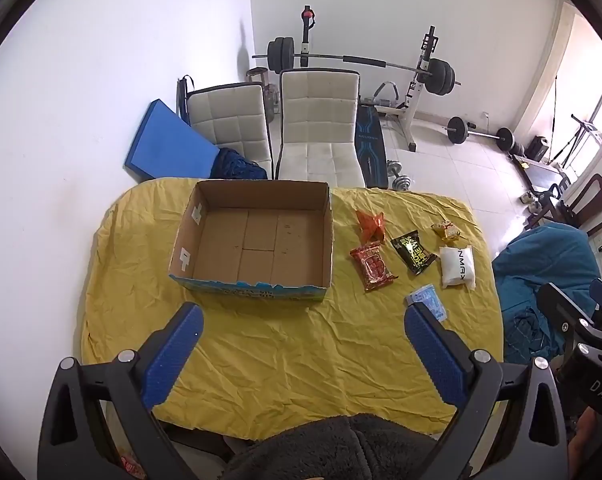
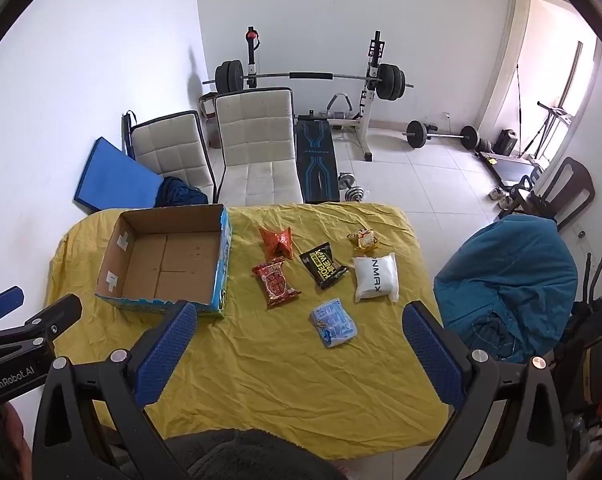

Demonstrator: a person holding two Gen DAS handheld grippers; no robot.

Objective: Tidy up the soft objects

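Observation:
An empty open cardboard box sits on the yellow-covered table. To its right lie several soft packets: an orange one, a red one, a black one, a small yellow one, a white one and a light blue one. My left gripper is open and empty, held above the near table in front of the box. My right gripper is open and empty, above the near table just before the light blue packet.
Two white chairs stand behind the table, with a blue mat against the wall and a weight bench with barbell beyond. A teal-covered seat stands to the table's right.

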